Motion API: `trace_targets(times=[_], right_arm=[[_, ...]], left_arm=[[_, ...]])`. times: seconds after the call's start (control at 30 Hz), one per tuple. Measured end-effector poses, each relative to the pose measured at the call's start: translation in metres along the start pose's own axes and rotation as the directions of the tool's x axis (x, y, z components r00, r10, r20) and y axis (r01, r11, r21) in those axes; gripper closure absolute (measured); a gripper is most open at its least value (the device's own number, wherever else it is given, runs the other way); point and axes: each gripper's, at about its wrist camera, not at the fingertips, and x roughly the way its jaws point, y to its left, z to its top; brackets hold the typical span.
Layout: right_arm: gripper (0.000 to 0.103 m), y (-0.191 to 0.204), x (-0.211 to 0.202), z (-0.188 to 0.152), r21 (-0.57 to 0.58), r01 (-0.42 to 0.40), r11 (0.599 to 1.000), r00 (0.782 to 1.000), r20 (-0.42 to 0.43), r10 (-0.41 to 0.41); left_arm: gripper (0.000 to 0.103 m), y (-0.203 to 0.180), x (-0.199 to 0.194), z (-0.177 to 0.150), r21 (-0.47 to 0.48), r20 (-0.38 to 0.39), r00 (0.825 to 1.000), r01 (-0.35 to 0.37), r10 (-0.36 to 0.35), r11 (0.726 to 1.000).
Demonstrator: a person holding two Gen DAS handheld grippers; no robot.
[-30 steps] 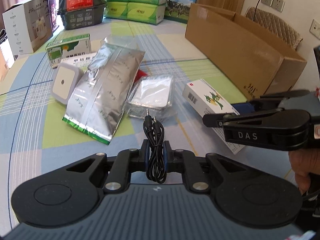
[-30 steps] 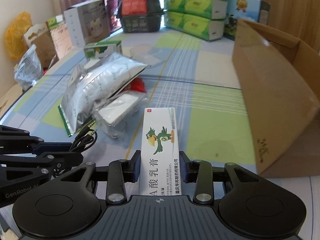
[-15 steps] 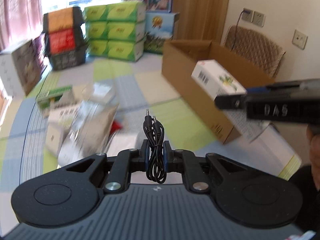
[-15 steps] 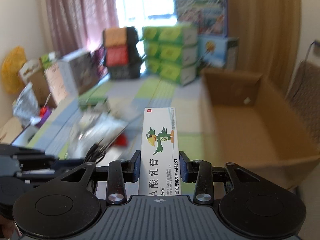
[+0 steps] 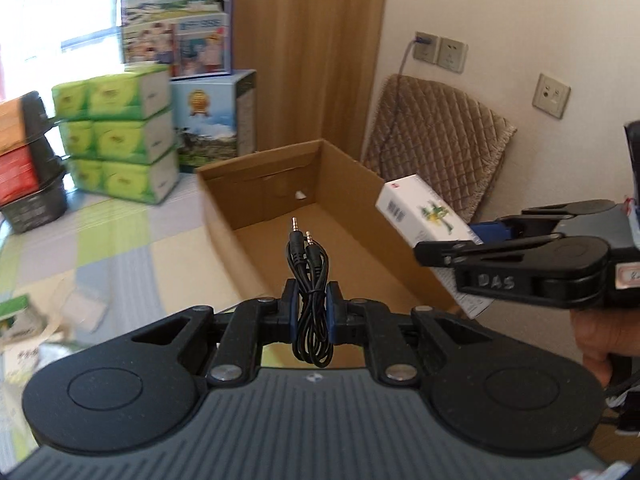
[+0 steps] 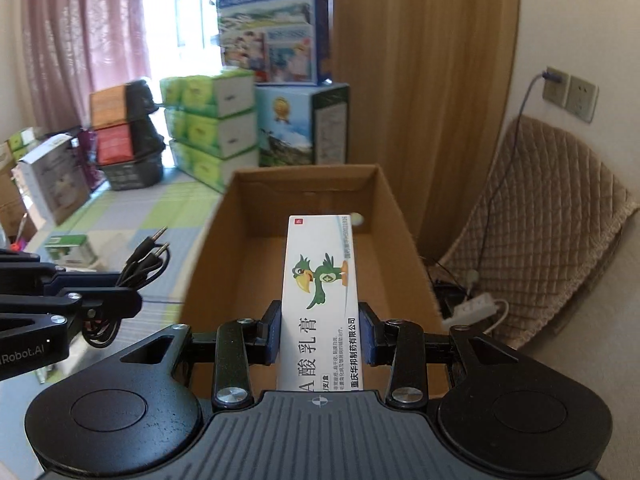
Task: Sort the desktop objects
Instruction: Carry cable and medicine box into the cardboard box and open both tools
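Left gripper [image 5: 311, 312] pinching a coiled black audio cable [image 5: 310, 300]; right gripper [image 6: 319, 338] clamping a white ointment box [image 6: 320, 300], apparently above the open cardboard box [image 6: 304, 200].

place: home room | cues: pink curtains [image 6: 80, 40], stacked tissue packs [image 5: 116, 132], quilted chair [image 5: 436, 148]

Green tissue packs [image 5: 120, 132] stacked by window; quilted chair cover [image 6: 556, 232]; wall sockets [image 5: 440, 54].
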Motion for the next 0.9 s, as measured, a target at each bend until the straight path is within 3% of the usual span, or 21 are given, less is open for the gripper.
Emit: trace_targets(times=[0.23,0.53,0.6,0.9], right_arm=[[0.068,-0.030,0.025,-0.004,0.033,0.003,0.999,1.000,-0.024,-0.002],[0.068,-0.038,0.049,-0.004,0.044,-0.002,0.999,0.999,-0.045,0.004],[0.068,-0.038,0.052,-0.005,0.049,-0.006,0.999,0.999,-0.049,0.009],[0.067,-0.033,0.050,-0.006,0.059,-0.038,0.998,0.999,-0.024,0.039]], left_arm=[[0.093,-0.015,0.048,0.002,0.008,-0.045,0.998,0.033,-0.032,0.999],[0.093,-0.017,0.084,0.000,-0.011,-0.072,0.996,0.052,-0.052,0.999],[0.086,-0.015,0.088,0.001,-0.029,-0.080,0.995,0.052,-0.054,0.998],[0.084,0.001,0.058,0.000,-0.043,-0.035,0.999,0.008,-0.010,0.999]])
